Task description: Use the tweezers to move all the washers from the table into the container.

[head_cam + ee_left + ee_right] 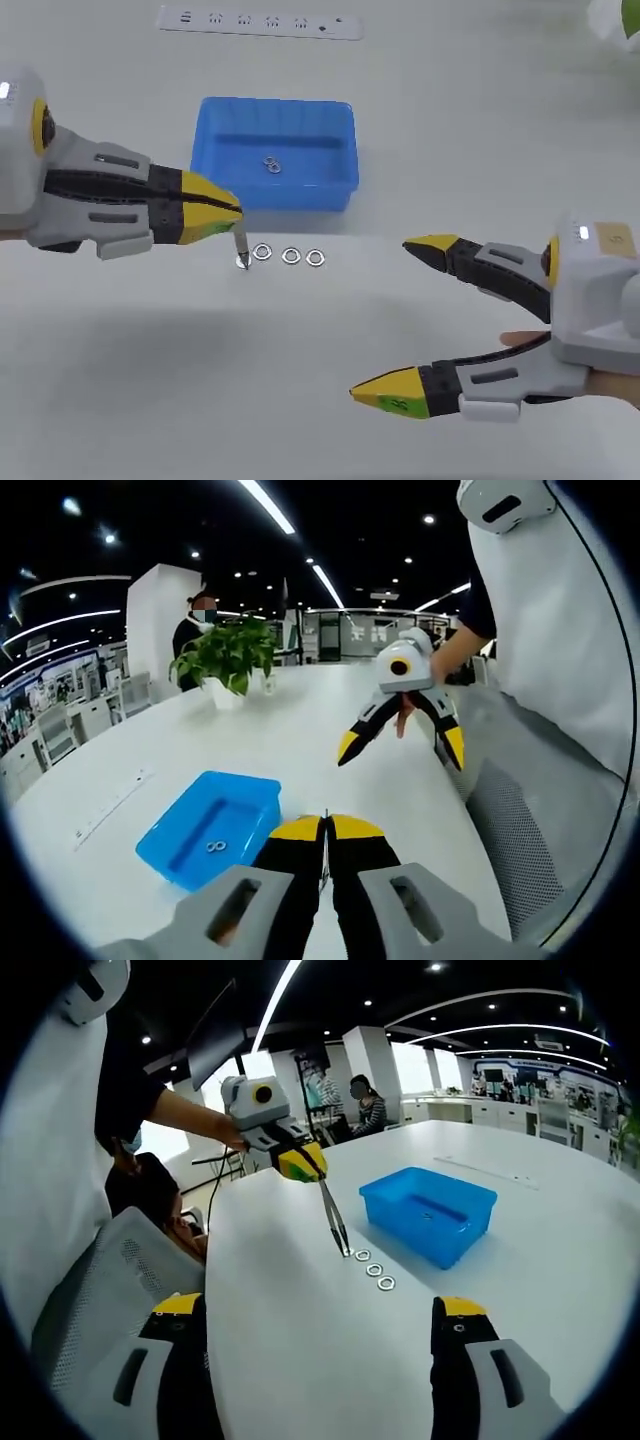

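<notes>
Three steel washers (290, 257) lie in a row on the white table, just in front of the blue container (276, 196). Two more washers (272, 165) sit inside it. My left gripper (235, 212) is shut on the tweezers (241, 246), whose tips touch the table at the left end of the row. Whether they pinch a washer there is too small to tell. In the right gripper view the tweezers (335, 1222) slant down to the washers (373, 1269). My right gripper (380, 320) stands wide open, to the right of the row and nearer to me, with nothing between its fingers.
A white power strip (260, 22) lies at the table's far edge behind the container. A potted plant (228, 655) stands further off on the table. The person's hand (525, 342) shows under my right gripper.
</notes>
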A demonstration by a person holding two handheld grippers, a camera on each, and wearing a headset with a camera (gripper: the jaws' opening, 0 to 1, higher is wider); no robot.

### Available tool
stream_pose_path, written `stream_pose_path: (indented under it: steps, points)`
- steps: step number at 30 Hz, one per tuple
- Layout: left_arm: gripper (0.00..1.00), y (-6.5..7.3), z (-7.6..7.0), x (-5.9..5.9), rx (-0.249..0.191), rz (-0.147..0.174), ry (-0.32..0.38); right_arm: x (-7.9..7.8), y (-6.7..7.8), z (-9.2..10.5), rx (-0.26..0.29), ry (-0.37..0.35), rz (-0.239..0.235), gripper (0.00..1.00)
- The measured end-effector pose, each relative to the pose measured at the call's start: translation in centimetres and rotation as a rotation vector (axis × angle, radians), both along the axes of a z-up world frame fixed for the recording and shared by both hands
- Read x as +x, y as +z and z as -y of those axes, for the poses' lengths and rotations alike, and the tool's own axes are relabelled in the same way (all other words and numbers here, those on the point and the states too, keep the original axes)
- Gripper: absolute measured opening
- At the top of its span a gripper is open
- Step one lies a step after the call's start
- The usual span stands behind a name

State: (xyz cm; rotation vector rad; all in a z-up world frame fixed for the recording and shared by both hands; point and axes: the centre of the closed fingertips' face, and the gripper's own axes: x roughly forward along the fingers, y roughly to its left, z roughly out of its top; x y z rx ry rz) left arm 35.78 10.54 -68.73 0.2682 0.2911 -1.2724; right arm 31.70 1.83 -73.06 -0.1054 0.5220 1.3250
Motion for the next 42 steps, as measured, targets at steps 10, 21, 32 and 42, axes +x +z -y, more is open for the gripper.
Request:
stream_pose_path:
  steps: [10, 21, 32, 42]
  points:
    - [0.04, 0.3, 1.4, -0.8, 0.008, -0.010, -0.022, 1.0, 0.7, -3.5, 0.006, 0.111, 0.065, 0.80]
    - [0.04, 0.0, 0.7, -0.4, 0.036, 0.015, -0.035, 3.0, -0.9, -10.1, 0.008, 0.250, 0.127, 0.60]
    - [0.04, -0.3, -0.8, 0.2, 0.056, 0.025, -0.027, 3.6, -3.4, -11.7, -0.099, 0.353, 0.215, 0.32]
    - [0.04, -0.6, -1.2, 0.0, 0.080, 0.041, -0.028, 4.0, -3.0, -12.6, -0.098, 0.380, 0.254, 0.16]
